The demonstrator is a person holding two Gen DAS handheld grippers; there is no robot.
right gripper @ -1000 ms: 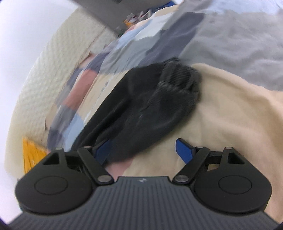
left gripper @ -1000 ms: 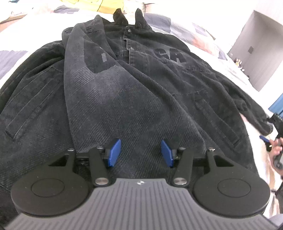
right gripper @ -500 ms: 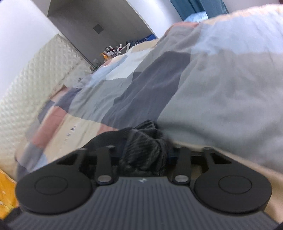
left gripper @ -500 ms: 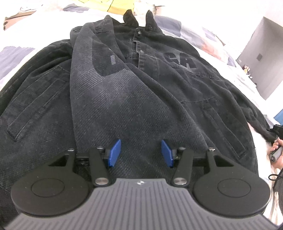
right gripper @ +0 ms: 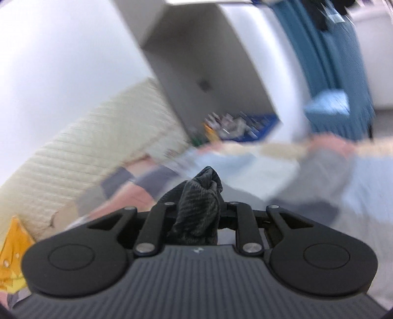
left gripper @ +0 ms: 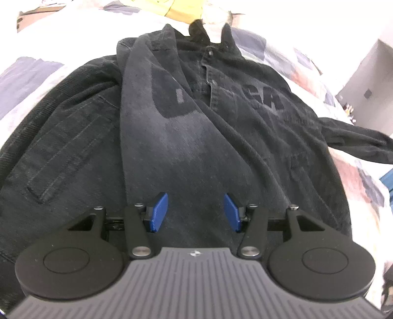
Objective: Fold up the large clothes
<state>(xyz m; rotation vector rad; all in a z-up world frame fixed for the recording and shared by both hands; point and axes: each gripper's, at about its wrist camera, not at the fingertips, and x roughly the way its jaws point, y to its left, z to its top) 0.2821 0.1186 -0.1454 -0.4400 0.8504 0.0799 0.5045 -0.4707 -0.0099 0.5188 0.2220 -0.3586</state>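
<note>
A black denim jacket (left gripper: 196,127) lies front-up on the bed, collar at the far end. Its left sleeve is folded across the front toward me. Its right sleeve (left gripper: 356,144) stretches out to the right. My left gripper (left gripper: 195,212) is open and empty, hovering over the jacket's lower middle. In the right wrist view my right gripper (right gripper: 196,208) is shut on the sleeve cuff (right gripper: 199,198), a bunch of dark fabric standing up between the fingers, lifted above the bed.
A patchwork quilt (left gripper: 32,78) in pastel squares covers the bed. A yellow item (left gripper: 181,9) lies beyond the collar. A quilted cream headboard (right gripper: 81,157), a blue curtain (right gripper: 339,61) and a shelf of small items (right gripper: 235,125) show in the right wrist view, blurred.
My right gripper closed on the right sleeve cuff and lifted it off the bed, swinging upward. My left gripper pulled back slightly, staying open. The right sleeve now extends out to the right.
</note>
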